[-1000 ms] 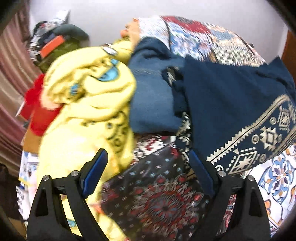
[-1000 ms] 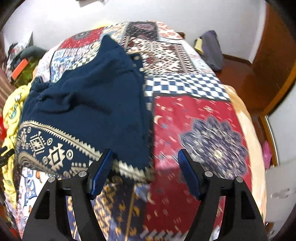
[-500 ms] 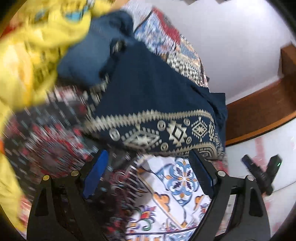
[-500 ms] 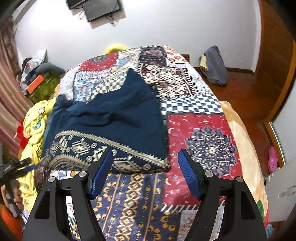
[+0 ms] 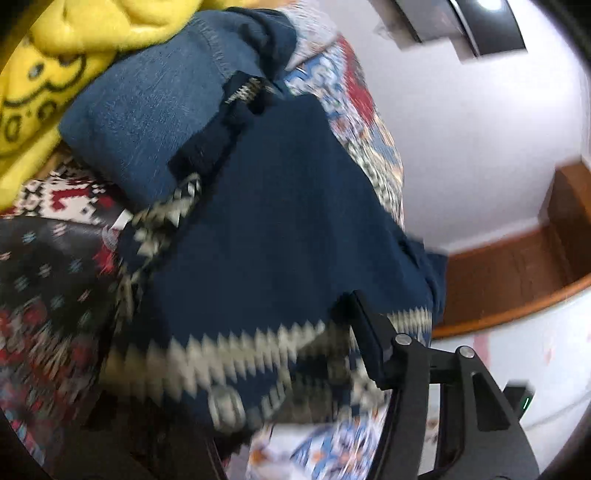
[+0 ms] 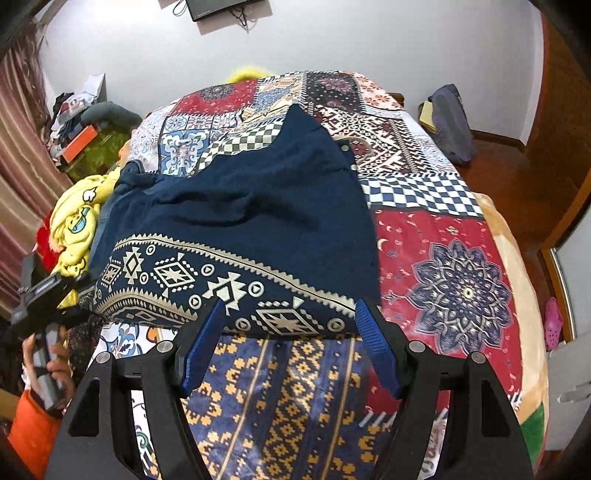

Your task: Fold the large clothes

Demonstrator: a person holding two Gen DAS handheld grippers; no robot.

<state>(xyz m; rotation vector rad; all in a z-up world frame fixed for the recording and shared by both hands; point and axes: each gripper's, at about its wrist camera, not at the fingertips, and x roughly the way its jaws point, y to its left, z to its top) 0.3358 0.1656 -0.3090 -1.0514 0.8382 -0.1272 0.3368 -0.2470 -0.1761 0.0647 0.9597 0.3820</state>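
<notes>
Navy garment: a large dark-blue piece [image 6: 258, 206] with a cream geometric border lies spread on the bed, its patterned hem toward the foot, its plain part running up toward the wall.
Bed: covered by a patchwork quilt [image 6: 454, 266] of red, blue and checked panels; the garment takes up the left-middle part.
Left gripper: the left gripper [image 5: 295, 387] is low over the hem's left corner. Its jaws have just been closing, and the blurred hem fabric lies between them. Only one finger [image 5: 369, 347] shows clearly, lying against the cloth; whether the pads already pinch it I cannot tell. From the right wrist camera the gripper [image 6: 55, 295] sits at the garment's left edge, held by a hand [image 6: 48, 369] in an orange sleeve.
Right gripper: the right gripper [image 6: 291, 343] hangs partly open just before the hem's right part, with nothing clamped; the hem shows between the blue pads.
Crowding on the left: a lighter blue denim piece [image 5: 147, 122] presses against the garment's left side, with a yellow printed blanket [image 6: 77, 221] heaped beyond it.
Further off: clutter with an orange box [image 6: 79, 144] by the curtain, a grey bag [image 6: 450, 125] on the wooden floor, a dark screen [image 6: 218, 5] on the wall.
</notes>
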